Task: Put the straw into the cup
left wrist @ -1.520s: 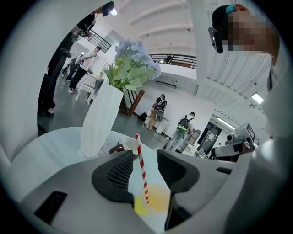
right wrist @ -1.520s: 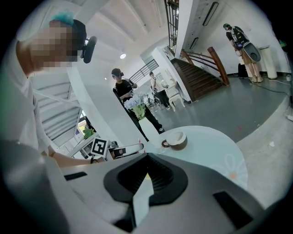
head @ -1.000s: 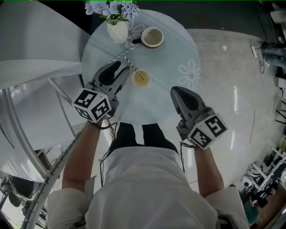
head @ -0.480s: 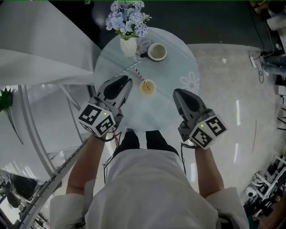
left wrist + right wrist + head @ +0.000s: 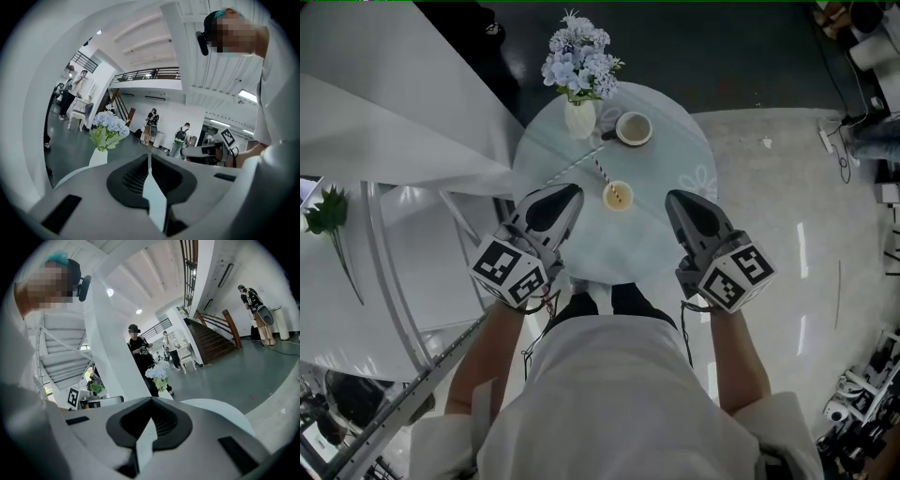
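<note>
Between your two grippers: straw already standing in the cup.
Your left gripper has just been closing, and its jaws now meet on nothing. Just right of its tip, the straw leans out of the cup toward the vase. Your right gripper, also pinched empty, sits slightly farther off.

The head view is dim but fairly sharp, with streaks of glare on the glossy floor. Both gripper views are brighter, fisheye-bent and black-cornered, lit by ceiling lights.
</note>
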Action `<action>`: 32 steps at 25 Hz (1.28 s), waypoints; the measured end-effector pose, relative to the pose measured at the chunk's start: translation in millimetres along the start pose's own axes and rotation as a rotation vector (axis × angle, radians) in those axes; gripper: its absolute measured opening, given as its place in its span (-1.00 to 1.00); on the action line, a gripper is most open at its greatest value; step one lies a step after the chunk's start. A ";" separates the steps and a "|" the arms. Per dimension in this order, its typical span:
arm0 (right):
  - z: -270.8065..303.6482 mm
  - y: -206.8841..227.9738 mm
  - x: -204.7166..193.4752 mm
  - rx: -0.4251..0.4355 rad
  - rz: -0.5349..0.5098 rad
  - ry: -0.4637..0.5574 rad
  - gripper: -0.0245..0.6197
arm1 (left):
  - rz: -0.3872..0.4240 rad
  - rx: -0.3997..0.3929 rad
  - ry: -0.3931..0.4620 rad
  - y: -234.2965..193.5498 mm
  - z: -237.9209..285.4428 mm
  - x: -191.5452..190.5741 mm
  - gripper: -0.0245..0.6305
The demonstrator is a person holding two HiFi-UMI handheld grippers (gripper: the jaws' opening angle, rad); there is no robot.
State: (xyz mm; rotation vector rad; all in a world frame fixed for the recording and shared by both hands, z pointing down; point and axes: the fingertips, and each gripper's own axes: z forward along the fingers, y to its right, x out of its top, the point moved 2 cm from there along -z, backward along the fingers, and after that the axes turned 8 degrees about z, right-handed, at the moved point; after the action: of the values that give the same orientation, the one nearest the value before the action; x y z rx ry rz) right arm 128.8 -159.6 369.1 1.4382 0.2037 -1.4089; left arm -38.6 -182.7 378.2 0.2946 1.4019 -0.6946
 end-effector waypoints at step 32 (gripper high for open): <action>4.1 -61.5 18.1 0.025 -0.084 0.044 -0.86 | 0.096 -0.046 0.051 15.6 -42.6 40.4 -0.86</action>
State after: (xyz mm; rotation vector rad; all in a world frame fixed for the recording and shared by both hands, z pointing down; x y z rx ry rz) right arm 86.6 -146.0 322.6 1.4976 0.2785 -1.4531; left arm -62.6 -157.1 328.6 0.3426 1.4409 -0.5787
